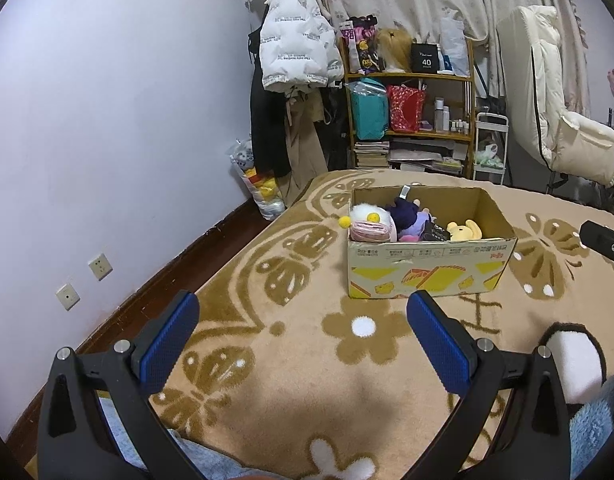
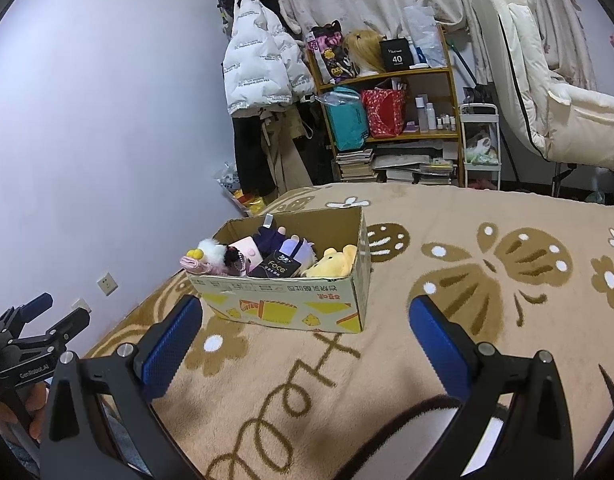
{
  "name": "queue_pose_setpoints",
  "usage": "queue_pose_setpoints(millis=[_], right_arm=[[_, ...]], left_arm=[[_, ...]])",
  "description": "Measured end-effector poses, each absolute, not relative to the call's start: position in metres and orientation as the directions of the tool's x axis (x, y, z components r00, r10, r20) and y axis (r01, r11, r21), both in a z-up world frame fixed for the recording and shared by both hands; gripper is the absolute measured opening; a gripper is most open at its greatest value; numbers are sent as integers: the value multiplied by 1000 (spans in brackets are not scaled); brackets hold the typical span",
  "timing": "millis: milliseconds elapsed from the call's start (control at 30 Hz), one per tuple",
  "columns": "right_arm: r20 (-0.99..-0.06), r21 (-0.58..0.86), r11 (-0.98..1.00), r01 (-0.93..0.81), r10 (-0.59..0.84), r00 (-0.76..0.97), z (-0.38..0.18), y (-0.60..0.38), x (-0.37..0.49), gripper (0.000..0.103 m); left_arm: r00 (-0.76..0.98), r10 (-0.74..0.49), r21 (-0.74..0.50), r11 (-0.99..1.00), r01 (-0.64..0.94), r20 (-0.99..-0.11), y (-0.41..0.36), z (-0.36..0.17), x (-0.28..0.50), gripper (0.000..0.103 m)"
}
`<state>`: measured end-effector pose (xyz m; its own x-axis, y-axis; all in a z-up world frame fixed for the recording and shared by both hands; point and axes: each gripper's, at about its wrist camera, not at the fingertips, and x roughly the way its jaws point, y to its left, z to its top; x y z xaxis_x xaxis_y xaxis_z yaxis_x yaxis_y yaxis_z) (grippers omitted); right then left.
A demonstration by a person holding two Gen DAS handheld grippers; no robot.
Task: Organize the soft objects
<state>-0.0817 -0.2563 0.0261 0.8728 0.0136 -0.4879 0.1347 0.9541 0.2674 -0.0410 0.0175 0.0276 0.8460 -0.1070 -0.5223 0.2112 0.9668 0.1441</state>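
The right gripper [image 2: 305,338] hangs above the beige flowered blanket [image 2: 447,216], its blue-padded fingers [image 2: 169,350] spread wide with nothing between them. Just ahead stands an open cardboard box [image 2: 283,306] holding a yellow bear plush [image 2: 333,262], a purple plush [image 2: 293,250] and a white fluffy toy [image 2: 211,252]. The left gripper [image 2: 47,320] shows at the left edge.

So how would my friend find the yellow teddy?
Look at the cardboard box sitting on the beige flowered blanket. Among the soft toys piled inside, the yellow teddy lies at the box's right end. It is the only all-yellow toy there, beside a black packet.
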Motion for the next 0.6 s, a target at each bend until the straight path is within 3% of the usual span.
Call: queue_pose_setpoints(millis=[600], right_arm=[[-490,266,954,136,12,872,27,-255,-82,103]], left_arm=[[829,-127,147,959,244,-544,16,24,-39,103]])
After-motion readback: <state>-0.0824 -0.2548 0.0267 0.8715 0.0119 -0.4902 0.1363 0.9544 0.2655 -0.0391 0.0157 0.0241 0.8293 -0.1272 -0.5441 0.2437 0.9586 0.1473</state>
